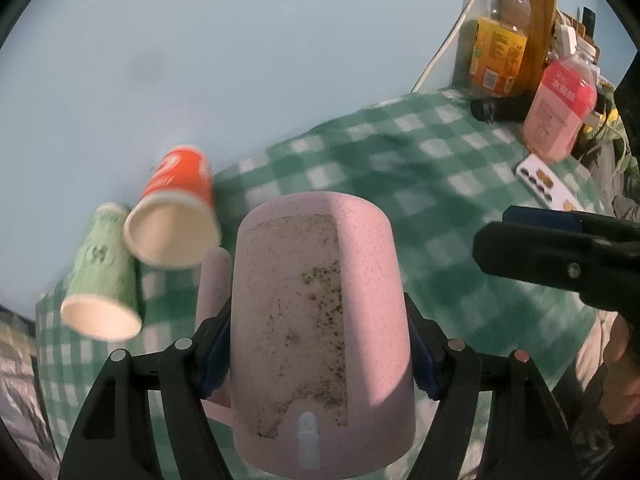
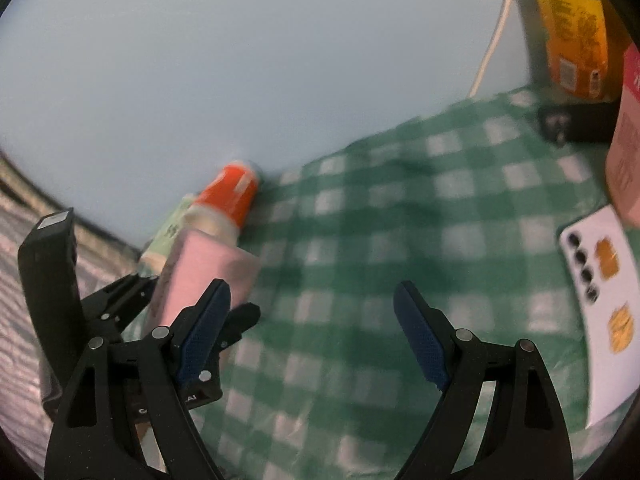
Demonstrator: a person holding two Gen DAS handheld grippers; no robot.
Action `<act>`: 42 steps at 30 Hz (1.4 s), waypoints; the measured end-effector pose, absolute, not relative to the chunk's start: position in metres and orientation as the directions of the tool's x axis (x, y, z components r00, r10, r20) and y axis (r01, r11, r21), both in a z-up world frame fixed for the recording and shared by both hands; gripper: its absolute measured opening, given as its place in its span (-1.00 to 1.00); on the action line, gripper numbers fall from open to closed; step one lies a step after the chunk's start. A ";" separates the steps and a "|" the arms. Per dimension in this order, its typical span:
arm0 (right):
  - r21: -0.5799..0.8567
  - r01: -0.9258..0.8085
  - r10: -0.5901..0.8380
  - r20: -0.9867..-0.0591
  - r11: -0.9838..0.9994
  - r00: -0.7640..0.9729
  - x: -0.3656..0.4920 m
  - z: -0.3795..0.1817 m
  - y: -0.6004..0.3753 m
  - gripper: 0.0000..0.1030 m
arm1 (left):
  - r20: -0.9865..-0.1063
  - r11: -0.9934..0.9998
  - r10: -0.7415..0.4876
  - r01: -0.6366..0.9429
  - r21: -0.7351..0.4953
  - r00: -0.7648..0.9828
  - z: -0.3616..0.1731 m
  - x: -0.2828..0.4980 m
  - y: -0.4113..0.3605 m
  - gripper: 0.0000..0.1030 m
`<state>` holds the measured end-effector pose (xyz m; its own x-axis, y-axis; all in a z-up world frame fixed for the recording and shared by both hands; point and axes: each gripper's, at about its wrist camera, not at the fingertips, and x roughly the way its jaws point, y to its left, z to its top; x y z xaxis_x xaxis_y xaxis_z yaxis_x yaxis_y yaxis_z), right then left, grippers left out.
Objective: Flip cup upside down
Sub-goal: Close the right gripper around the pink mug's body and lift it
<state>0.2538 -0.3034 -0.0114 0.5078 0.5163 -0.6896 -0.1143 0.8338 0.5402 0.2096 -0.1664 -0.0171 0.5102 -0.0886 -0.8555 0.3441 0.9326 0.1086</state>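
Observation:
My left gripper [image 1: 318,344] is shut on a pink speckled mug [image 1: 316,320], its closed base pointing away from the camera and its handle [image 1: 214,284] on the left. The mug is held above the green checked tablecloth [image 1: 420,184]. In the right wrist view the mug [image 2: 204,276] shows at the left in the left gripper. My right gripper [image 2: 312,336] is open and empty above the cloth. It shows in the left wrist view [image 1: 560,248] at the right.
An orange paper cup [image 1: 176,208] and a green paper cup [image 1: 102,272] lie on their sides at the left by the wall. An orange-label bottle [image 1: 500,36], a pink bottle [image 1: 560,108], a black object [image 1: 500,108] and a white phone [image 1: 544,184] are at the right.

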 end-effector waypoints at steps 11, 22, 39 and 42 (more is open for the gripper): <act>0.573 -0.187 0.593 -0.695 0.798 0.406 0.220 -0.030 -0.256 0.66 | -0.889 0.933 -0.125 0.357 0.046 0.440 -0.045 0.193 -0.123 0.46; 0.575 -0.199 0.604 -0.707 0.794 0.367 0.225 -0.043 -0.240 0.66 | -0.900 0.939 -0.130 0.343 0.022 0.415 -0.054 0.201 -0.113 0.46; 0.605 -0.200 0.631 -0.685 0.771 0.364 0.219 -0.028 -0.228 0.66 | -0.875 0.929 -0.189 0.370 -0.012 0.445 -0.005 0.198 -0.073 0.59; 0.606 -0.204 0.635 -0.685 0.769 0.358 0.219 -0.027 -0.220 0.66 | -0.865 0.938 -0.199 0.344 -0.033 0.460 0.000 0.201 -0.058 0.60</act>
<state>0.2193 -0.2204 -0.0272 0.3580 0.6350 -0.6845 -0.2041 0.7686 0.6063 0.2013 -0.0580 -0.0004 0.4603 -0.1991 -0.8651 0.3442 0.9383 -0.0329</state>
